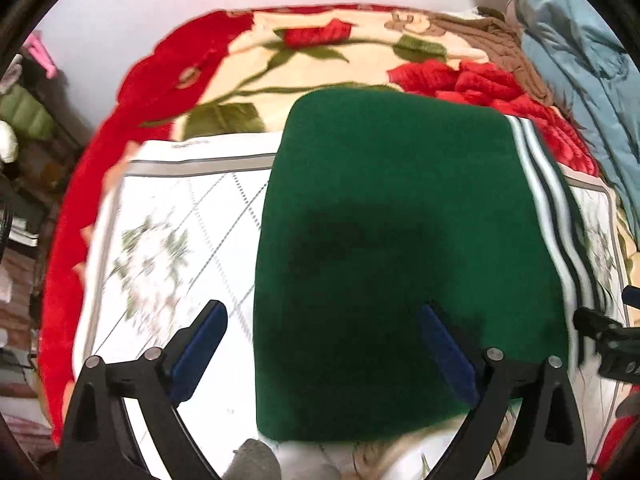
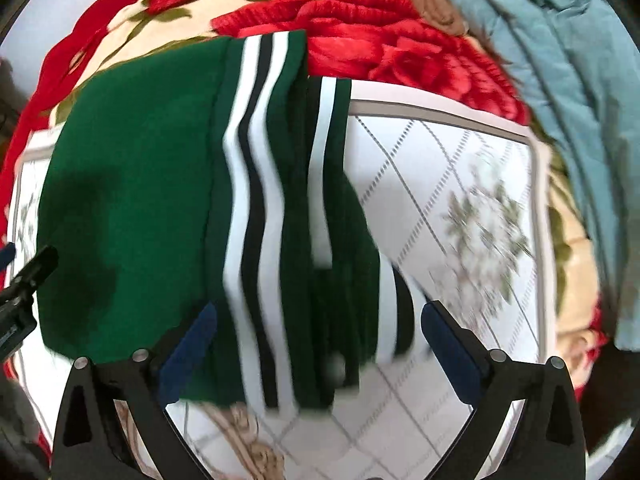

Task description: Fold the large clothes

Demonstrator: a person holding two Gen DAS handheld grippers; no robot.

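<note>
Left wrist view: left gripper (image 1: 322, 354) and right gripper (image 2: 320, 354) fingers spread above green garment (image 1: 400, 208); no legible writing.

Dark green garment (image 1: 400, 208), white and black side stripes (image 2: 256, 184), folded flat on white quilted mat (image 1: 168, 240).

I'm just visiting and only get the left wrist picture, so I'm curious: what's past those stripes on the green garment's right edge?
Observer: A second striped, ribbed band folded beside the green garment, cuff-like.
Operator: Is the other gripper holding it?
Observer: No. The right gripper hangs open above it, pads clear.
Operator: What lies to the right of that?
Observer: Bare white quilted mat with a grey flower print, then a blue-grey quilt bunched along the edge.
</note>
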